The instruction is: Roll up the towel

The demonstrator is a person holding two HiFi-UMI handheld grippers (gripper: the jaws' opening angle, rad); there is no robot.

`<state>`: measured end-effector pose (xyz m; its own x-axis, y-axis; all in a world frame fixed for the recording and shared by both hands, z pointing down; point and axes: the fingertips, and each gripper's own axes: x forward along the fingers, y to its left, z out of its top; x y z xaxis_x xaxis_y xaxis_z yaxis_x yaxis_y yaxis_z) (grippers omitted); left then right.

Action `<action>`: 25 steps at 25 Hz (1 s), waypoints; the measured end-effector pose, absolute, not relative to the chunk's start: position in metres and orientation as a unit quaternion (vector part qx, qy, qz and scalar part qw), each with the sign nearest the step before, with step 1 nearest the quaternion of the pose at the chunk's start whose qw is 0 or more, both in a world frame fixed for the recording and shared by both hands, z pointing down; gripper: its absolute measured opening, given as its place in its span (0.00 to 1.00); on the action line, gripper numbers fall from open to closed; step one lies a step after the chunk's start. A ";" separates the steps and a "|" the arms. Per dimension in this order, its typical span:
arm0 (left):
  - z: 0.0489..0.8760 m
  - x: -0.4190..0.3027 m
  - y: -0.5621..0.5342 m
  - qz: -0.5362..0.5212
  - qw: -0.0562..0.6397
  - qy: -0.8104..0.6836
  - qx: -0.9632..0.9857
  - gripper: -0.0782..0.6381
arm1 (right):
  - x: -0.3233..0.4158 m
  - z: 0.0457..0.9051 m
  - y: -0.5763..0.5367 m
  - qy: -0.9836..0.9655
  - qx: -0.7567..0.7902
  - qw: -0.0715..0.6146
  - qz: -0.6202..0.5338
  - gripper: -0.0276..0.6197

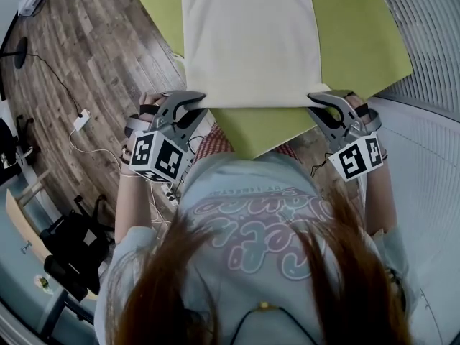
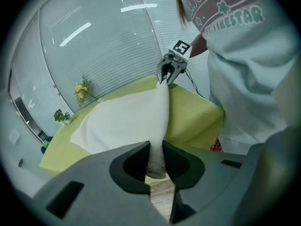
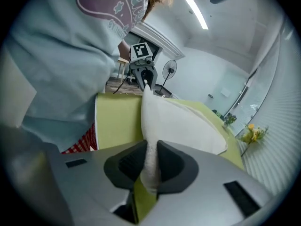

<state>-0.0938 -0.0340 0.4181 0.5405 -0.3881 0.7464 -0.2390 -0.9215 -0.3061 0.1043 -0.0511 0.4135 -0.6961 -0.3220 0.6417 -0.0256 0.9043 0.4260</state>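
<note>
A cream-white towel [image 1: 248,38] lies flat on a table under a yellow-green cloth [image 1: 356,42]. Its near edge runs between my two grippers. My left gripper [image 1: 199,105] is shut on the towel's near left corner [image 2: 156,161], which shows pinched between the dark pads. My right gripper [image 1: 314,100] is shut on the near right corner [image 3: 150,166]. Each gripper view looks along the lifted near edge of the towel [image 3: 162,119] to the other gripper [image 2: 168,74] at its far end.
The person's pale printed shirt [image 1: 251,214] fills the space just behind the table's near edge. Wooden floor [image 1: 93,56] with cables and a power strip [image 1: 80,119] lies left. A slatted wall [image 1: 424,20] stands right. Small plants [image 2: 81,89] sit beyond the far table edge.
</note>
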 end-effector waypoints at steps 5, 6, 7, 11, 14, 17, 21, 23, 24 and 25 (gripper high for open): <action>0.421 -0.097 -0.046 -0.457 0.029 0.161 -0.874 0.21 | 0.102 0.413 -0.061 -0.914 0.054 0.383 -0.121 0.15; 0.421 -0.097 -0.051 -0.462 0.014 0.151 -0.874 0.21 | 0.101 0.415 -0.066 -0.916 0.038 0.387 -0.096 0.15; 0.421 -0.098 -0.056 -0.466 -0.002 0.143 -0.873 0.21 | 0.101 0.416 -0.071 -0.919 0.023 0.387 -0.066 0.15; 0.421 -0.099 -0.073 -0.461 -0.038 0.133 -0.876 0.21 | 0.100 0.416 -0.089 -0.932 -0.007 0.358 0.060 0.16; 0.420 -0.102 -0.087 -0.456 -0.058 0.131 -0.879 0.23 | 0.098 0.416 -0.106 -0.932 -0.008 0.347 0.105 0.17; 0.417 -0.105 -0.101 -0.457 -0.055 0.140 -0.877 0.26 | 0.097 0.415 -0.122 -0.935 0.013 0.336 0.115 0.20; 0.420 -0.108 -0.116 -0.449 -0.040 0.168 -0.877 0.31 | 0.100 0.417 -0.140 -0.942 0.069 0.316 0.089 0.32; 0.418 -0.109 -0.124 -0.435 -0.024 0.192 -0.879 0.34 | 0.102 0.412 -0.147 -0.945 0.108 0.303 0.052 0.38; 0.416 -0.110 -0.125 -0.427 -0.019 0.205 -0.881 0.34 | 0.103 0.409 -0.148 -0.947 0.124 0.294 0.038 0.37; 0.414 -0.111 -0.126 -0.417 -0.020 0.216 -0.883 0.34 | 0.103 0.406 -0.146 -0.949 0.137 0.284 0.029 0.37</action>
